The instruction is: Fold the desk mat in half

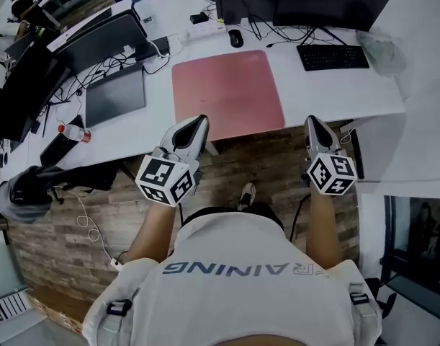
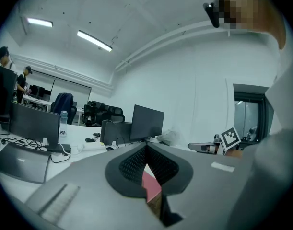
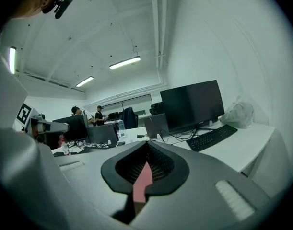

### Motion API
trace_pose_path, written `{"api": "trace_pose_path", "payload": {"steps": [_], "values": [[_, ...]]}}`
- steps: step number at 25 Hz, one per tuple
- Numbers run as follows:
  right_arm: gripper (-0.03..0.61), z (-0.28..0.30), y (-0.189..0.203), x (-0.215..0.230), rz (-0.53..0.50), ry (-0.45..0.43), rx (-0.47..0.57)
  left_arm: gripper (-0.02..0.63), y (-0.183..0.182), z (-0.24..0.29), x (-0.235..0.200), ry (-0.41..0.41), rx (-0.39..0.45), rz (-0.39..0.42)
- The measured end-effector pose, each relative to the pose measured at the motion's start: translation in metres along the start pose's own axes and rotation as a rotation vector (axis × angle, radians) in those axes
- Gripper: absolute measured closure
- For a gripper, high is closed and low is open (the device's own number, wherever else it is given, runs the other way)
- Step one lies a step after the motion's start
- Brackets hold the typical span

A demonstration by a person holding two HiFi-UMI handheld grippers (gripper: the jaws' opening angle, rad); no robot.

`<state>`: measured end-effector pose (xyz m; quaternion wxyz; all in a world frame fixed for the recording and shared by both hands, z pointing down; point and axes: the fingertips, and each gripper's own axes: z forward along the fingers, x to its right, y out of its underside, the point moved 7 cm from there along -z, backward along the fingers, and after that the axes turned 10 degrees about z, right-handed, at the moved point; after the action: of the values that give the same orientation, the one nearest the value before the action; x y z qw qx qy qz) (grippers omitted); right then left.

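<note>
Head view: mat (image 1: 227, 96) flat, reach step — left gripper (image 1: 201, 120), right gripper (image 1: 311, 120) (both closed, empty) must open at its near edge.

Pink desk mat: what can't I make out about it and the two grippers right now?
- Head view: the left gripper covers the near-left edge of the pink rectangular desk mat; whether they touch cannot be told.
- Left gripper view and right gripper view: each gripper's own grey body hides all but a pink sliver of mat.
- Head view: the right gripper hides the white desk's edge beneath it.
</note>
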<state>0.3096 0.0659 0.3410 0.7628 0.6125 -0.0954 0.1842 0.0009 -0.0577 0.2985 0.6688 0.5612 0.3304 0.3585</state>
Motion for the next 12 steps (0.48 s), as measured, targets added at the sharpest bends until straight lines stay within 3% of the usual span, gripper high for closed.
{"api": "trace_pose_path", "payload": {"steps": [6,12], "values": [[0.561,0.019,0.01,0.037,0.034,0.004,-0.072,0.615,0.009,0.03,0.01,-0.026,-0.051,0.002],[0.538,0.033,0.027,0.046,0.059,0.043,-0.137,0.615,0.029,0.054,0.003,0.026,-0.094,-0.014]]}}
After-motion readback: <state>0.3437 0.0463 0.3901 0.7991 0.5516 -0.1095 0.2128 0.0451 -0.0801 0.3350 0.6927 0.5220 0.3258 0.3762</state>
